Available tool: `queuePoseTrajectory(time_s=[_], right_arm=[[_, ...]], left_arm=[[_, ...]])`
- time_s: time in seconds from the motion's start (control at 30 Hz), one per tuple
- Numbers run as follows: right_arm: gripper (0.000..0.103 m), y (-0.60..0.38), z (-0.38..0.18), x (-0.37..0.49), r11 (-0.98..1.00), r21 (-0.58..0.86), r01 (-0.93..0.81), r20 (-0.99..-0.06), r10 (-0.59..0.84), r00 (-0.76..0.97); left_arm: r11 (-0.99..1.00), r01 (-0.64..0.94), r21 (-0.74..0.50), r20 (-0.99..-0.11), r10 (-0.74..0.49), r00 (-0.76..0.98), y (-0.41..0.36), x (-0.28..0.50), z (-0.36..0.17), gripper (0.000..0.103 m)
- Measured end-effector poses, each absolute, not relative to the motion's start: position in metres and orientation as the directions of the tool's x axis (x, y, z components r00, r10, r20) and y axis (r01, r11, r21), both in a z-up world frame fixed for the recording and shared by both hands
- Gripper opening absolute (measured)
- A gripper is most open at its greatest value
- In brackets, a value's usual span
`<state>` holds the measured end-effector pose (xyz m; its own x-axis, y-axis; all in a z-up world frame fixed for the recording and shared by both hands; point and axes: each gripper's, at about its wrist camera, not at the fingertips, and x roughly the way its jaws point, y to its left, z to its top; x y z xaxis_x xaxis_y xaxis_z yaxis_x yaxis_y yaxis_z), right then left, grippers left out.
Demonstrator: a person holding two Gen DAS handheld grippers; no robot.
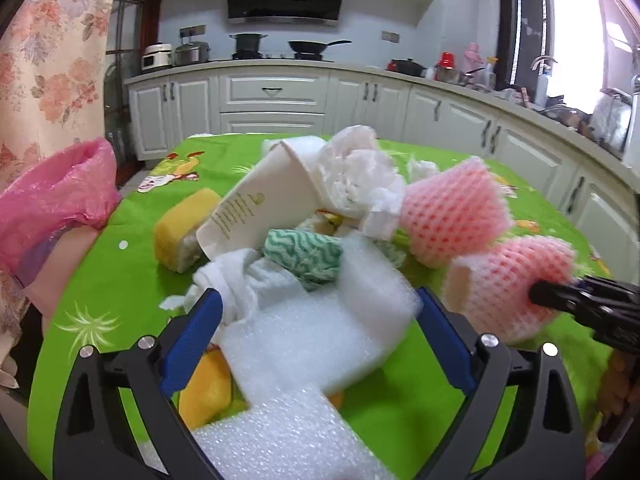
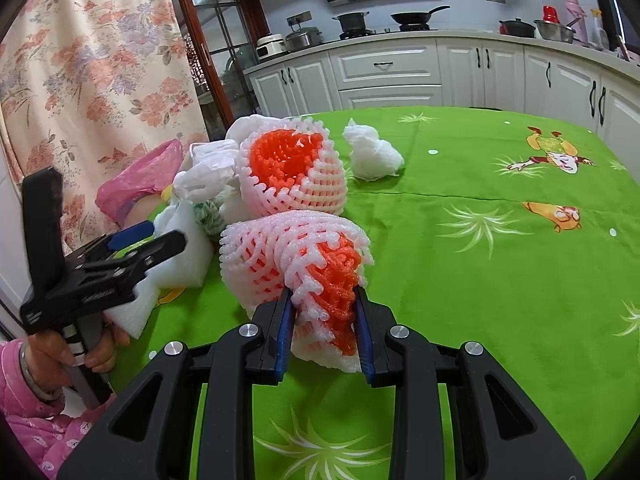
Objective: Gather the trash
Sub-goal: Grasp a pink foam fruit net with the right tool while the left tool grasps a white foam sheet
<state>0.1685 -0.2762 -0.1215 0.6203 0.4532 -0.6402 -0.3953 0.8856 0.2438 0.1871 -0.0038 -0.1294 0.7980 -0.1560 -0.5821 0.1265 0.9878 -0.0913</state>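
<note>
A trash pile lies on the green tablecloth (image 2: 500, 240). My left gripper (image 1: 318, 308) stands wide open around a white foam sheet (image 1: 320, 344) and crumpled paper, not clamping them. Beyond lie a white tube (image 1: 256, 208), a green patterned rag (image 1: 306, 254) and white tissue (image 1: 360, 172). My right gripper (image 2: 324, 316) is shut on a pink foam fruit net (image 2: 296, 256); it also shows in the left wrist view (image 1: 516, 280). A second fruit net (image 2: 292, 168) stands behind it. A tissue wad (image 2: 372, 152) lies apart.
A pink bag-lined bin (image 1: 52, 200) stands at the table's left edge. Yellow sponges (image 1: 180, 232) lie by the pile. A floral curtain (image 2: 80, 80) hangs at left. Kitchen cabinets (image 2: 392, 72) run behind the table.
</note>
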Motion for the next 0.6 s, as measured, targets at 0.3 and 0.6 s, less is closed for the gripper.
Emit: queuePoseTrajectory(time_s=[0.3,0.6], right_arm=[[0.028,-0.278,-0.119,0.167,0.886,0.249,-0.392,-0.632,0.455,0.627],[0.028,-0.272,-0.113,0.146,0.876,0.24,-0.418,-0.611,0.471,0.636]], left_arm=[[0.985,0.142,-0.102,-0.576,-0.175,0.798,0.005,0.146,-0.121,0.094],[0.992,0.104,-0.069,-0.601,-0.124,0.789,0.011,0.104,-0.138,0.096]])
